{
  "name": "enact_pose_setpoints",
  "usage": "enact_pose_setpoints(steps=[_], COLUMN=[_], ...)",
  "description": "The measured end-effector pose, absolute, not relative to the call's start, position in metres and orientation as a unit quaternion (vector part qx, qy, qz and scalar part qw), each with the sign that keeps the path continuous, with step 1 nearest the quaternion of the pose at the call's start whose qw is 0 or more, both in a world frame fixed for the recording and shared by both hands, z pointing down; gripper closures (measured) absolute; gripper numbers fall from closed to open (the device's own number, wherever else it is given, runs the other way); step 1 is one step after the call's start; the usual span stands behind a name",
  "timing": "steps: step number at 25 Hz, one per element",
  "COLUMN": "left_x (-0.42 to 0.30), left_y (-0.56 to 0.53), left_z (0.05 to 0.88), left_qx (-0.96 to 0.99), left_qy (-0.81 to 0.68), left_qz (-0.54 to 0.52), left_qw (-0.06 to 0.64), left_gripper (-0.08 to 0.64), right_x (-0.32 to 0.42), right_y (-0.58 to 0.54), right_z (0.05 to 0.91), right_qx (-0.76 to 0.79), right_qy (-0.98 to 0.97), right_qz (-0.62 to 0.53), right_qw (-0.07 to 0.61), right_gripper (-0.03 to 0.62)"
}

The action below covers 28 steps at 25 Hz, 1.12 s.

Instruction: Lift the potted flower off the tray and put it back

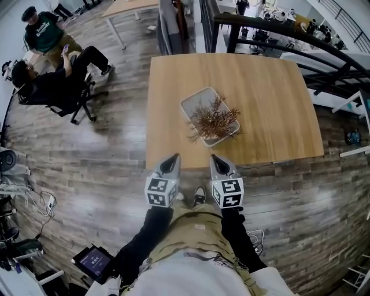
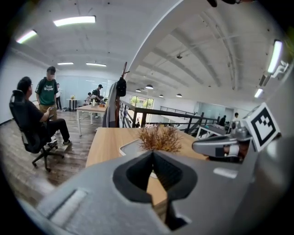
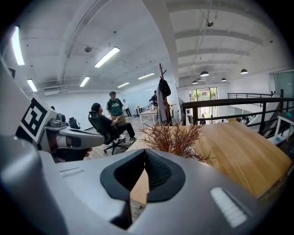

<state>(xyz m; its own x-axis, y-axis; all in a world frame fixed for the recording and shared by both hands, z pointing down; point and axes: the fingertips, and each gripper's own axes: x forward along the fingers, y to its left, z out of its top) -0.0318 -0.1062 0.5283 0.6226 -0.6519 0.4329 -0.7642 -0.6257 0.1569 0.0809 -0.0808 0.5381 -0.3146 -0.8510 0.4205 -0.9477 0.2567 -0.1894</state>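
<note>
Our left gripper (image 1: 171, 159) and right gripper (image 1: 216, 159) have jaws pressed together, empty; the potted flower (image 1: 213, 120) lies at 12 o'clock, nearer the right.

Dry sprigs of the potted flower (image 1: 214, 119) hide its pot and, seemingly, the tray's (image 1: 195, 104) near corner.

- Site type: open-plan office.
- Furniture: wooden table (image 1: 231, 110), second table (image 1: 130, 7), wheeled chair (image 1: 78, 107) (a person (image 1: 55, 78) sits in it).
- Occupants: a standing person (image 1: 43, 29) beside the chair.
- Lighting: tube lights (image 2: 73, 20) on a white ceiling (image 2: 183, 59).
- Boundary: black railing (image 1: 272, 32) past the table.
- Floor (image 1: 115, 150): wood planks, cables (image 1: 34, 202) at the left edge.
- Coat stand (image 3: 163, 89) by the railing.
</note>
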Motion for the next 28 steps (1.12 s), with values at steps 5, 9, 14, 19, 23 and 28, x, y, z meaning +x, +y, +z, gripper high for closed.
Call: enact_pose_setpoints(steps=[5,9,14,19,23,28], left_x=[-0.025,-0.021,-0.011,0.002,-0.007,-0.018], left_y=[-0.121,-0.131,-0.145,-0.148,-0.151,-0.157], left_z=[0.553,0.570,0.604,0.627,0.640,0.645], left_qx=[0.884,0.882,0.879,0.876,0.870,0.860], left_qy=[-0.389,-0.384,-0.376,-0.368,-0.370,-0.385], left_qz=[0.191,0.208,0.230,0.246,0.255,0.259], left_qw=[0.175,0.179,0.183,0.190,0.204,0.213], left_gripper=[0.558,0.558,0.558,0.558,0.558,0.558], right_x=[0.084,0.088,0.104,0.119,0.118,0.126], right_y=[-0.100,-0.108,-0.125,-0.139,-0.149,-0.164], right_z=[0.565,0.587,0.631,0.674,0.700,0.726], right_qx=[0.573,0.570,0.566,0.561,0.554,0.555], right_qy=[-0.777,-0.774,-0.766,-0.759,-0.756,-0.747], right_qz=[0.225,0.239,0.260,0.283,0.294,0.299], right_qw=[0.129,0.138,0.159,0.171,0.189,0.212], right_gripper=[0.586,0.577,0.554,0.488,0.402,0.287])
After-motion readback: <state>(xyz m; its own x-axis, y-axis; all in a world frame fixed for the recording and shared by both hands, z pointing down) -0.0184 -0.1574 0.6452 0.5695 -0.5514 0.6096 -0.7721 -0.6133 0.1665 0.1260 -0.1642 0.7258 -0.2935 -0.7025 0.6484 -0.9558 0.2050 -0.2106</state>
